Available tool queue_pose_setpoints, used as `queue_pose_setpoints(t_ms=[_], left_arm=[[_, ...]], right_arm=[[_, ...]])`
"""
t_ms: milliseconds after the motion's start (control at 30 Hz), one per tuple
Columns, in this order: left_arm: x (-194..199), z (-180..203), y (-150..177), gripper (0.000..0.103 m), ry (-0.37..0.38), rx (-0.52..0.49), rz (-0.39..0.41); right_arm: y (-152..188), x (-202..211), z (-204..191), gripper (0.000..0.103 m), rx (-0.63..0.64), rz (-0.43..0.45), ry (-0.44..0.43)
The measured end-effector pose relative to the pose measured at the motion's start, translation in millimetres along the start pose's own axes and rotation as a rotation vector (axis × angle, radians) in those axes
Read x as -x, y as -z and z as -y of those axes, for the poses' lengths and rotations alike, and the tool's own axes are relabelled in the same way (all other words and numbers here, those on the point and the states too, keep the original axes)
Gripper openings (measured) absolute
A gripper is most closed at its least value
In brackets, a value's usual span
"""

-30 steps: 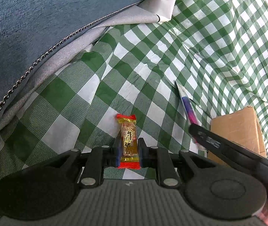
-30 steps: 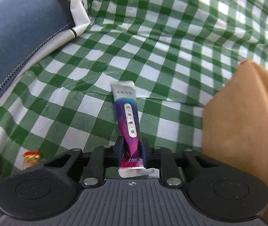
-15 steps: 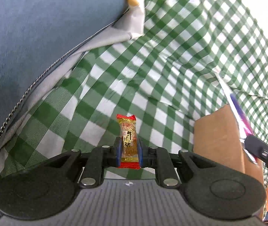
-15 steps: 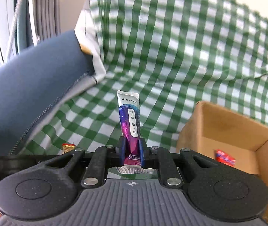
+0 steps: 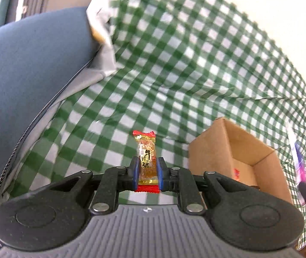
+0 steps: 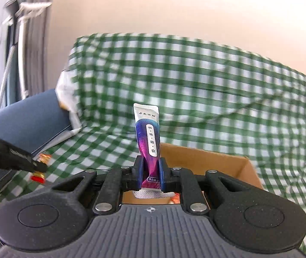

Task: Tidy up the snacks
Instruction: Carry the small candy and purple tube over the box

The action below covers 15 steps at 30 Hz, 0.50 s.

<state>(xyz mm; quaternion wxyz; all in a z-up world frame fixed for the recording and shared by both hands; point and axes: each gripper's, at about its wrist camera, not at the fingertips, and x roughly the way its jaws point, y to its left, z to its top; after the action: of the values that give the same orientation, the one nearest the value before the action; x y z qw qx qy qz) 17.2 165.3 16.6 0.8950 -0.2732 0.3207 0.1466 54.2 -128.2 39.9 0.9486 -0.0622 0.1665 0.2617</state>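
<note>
Snacks are being carried, one in each gripper. On the left, the left gripper (image 5: 146, 173) is clamping an upright gold candy (image 5: 146, 161) above the green checked cloth (image 5: 174, 64); the open cardboard box (image 5: 238, 157) is sitting to its right. On the right, the right gripper (image 6: 150, 175) is pinching an upright purple sachet (image 6: 148, 142) directly over the box, judged nearer for dropping first.
</note>
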Motion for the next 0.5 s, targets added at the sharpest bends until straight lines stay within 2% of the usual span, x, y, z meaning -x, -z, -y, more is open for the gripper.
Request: queue_pose_setpoints(t_ms=[100,167,267,500], left_arm=[[0.1,15.7,3.0,0.018,0.018,-0.018,-0.001],[0.6,26.2,5.1,0.018,0.034,-0.035,0.004],[-1.3,45.1,9.5,0.018,0.065,-0.074,0.012],[-11.9,83.5,26.0,0.018,0.133,-0.171,0.029]], right_arm=[[21.9,-3.1,20.0,0.015,-0.079,-0.027,0.041],[23.9,-2.9,30.5,0.015,-0.113,-0.036,0.055],[26.5,6.7,36.9,0.015,-0.113,-0.004,0.061],[36.0,16.3,50.1,0.015,-0.093,0.003,0.094]])
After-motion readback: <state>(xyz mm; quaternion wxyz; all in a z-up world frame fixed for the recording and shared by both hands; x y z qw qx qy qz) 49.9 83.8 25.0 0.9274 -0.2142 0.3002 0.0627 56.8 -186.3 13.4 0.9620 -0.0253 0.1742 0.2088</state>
